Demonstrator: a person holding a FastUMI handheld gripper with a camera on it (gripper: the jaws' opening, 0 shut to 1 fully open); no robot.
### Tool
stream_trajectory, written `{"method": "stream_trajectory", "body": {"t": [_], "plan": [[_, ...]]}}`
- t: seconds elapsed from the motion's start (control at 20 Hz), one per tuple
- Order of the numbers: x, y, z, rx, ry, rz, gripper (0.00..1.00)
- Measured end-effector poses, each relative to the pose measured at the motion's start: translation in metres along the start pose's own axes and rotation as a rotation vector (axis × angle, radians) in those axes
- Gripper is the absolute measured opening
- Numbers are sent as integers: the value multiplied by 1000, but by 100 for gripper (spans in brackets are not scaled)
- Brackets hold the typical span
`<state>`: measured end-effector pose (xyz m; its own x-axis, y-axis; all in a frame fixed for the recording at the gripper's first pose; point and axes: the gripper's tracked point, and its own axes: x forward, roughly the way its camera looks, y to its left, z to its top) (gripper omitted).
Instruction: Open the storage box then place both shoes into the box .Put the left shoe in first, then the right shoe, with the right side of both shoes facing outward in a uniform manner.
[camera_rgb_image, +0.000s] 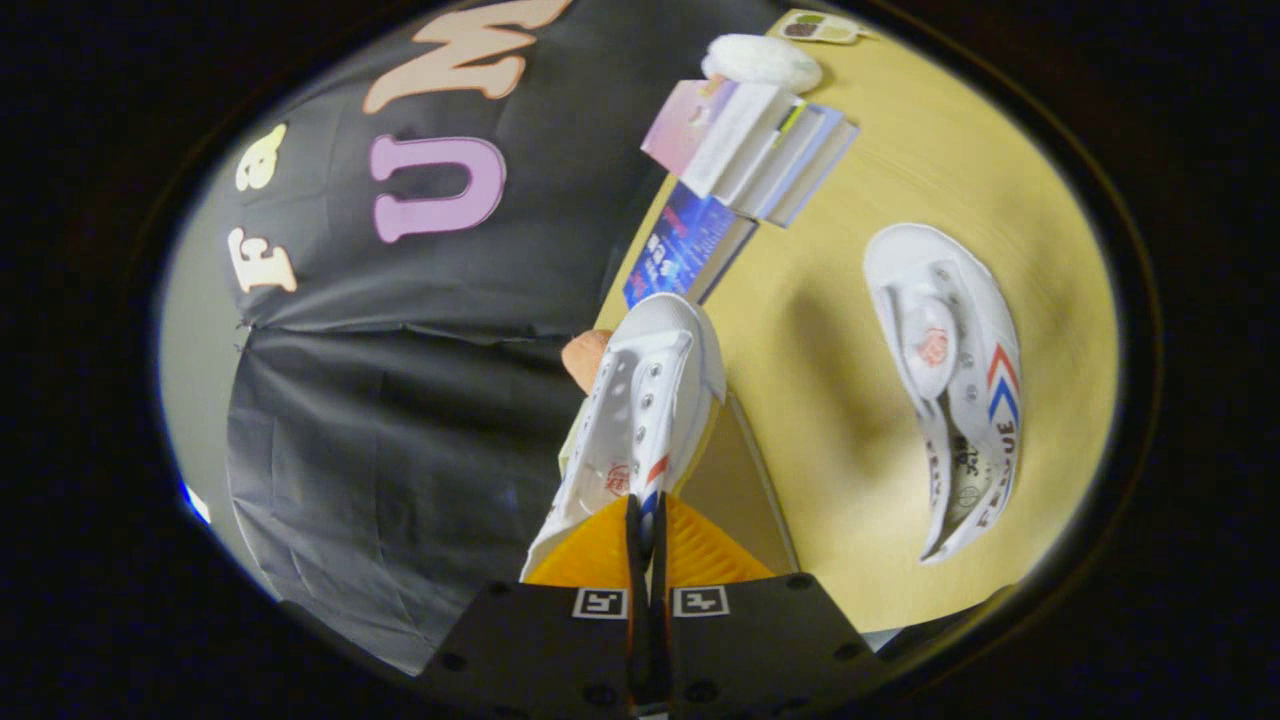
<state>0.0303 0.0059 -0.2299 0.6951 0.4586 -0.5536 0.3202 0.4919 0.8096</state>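
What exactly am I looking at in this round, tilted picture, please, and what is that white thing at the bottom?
There is no robot here: a person carries a handheld two-finger gripper, and a fisheye camera riding on it looks forward along the fingers, which bends the scene and, with the gripper turned, tilts it. The dark blocks with square markers at the bottom are the gripper's own body. Its fingers are closed together on the edge of a white sneaker, which reaches forward beyond them. The yellow table appears rotated. On it, off to the side of the fingers, lies the second white shoe with red and blue chevrons. Further on sits a stack of books and a white fluffy object. The black cloth is the booth's wall.
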Motion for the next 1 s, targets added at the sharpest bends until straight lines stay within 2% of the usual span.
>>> {"method": "stream_trajectory", "body": {"t": [0.2, 0.4, 0.7, 1.0], "plan": [[13, 54, -31, -144, 51, 45, 2], [46, 76, -76, -316, 126, 23, 2], [102, 55, -120, -391, 194, -81, 2], [133, 27, -130, -397, 199, -191, 2]]}}
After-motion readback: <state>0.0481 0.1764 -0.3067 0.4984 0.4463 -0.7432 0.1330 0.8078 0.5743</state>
